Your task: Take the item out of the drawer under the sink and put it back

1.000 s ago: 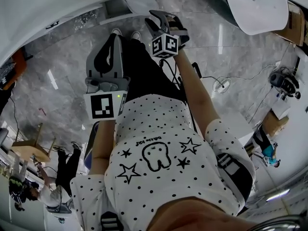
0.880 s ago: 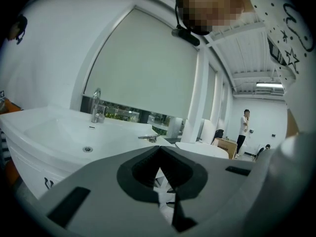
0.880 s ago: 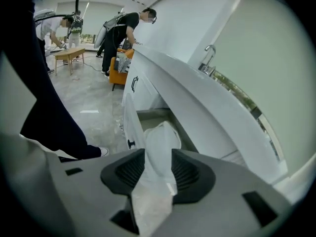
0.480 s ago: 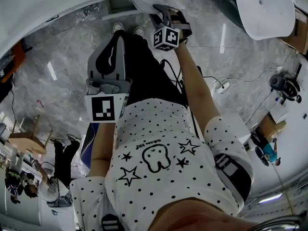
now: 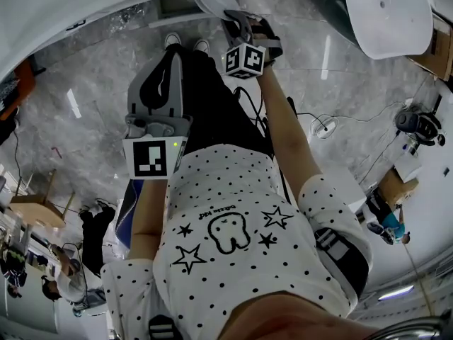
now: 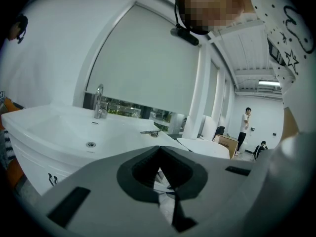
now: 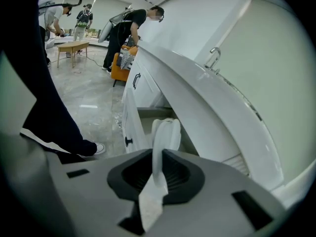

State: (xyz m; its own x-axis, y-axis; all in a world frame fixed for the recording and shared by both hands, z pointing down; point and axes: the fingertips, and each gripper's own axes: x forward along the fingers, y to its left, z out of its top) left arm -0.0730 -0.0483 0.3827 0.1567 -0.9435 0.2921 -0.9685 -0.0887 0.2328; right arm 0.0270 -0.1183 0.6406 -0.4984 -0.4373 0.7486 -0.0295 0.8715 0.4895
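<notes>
Under one sink (image 7: 200,95), one open drawer (image 7: 131,125)
Right gripper (image 7: 161,151) has just squeezed shut on one white pack (image 7: 167,130); left gripper (image 6: 159,149) is shut, empty

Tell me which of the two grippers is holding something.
The right gripper: its jaws have just closed on a white item by the open drawer. The left gripper has its jaws together on nothing.

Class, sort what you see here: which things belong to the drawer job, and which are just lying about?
Job in hand: white item; right claw, its jaws just closed on the item; open drawer; sink.

Lying about: wooden table; cardboard box; cables on the floor. The left claw is shut and empty, idle.
</notes>
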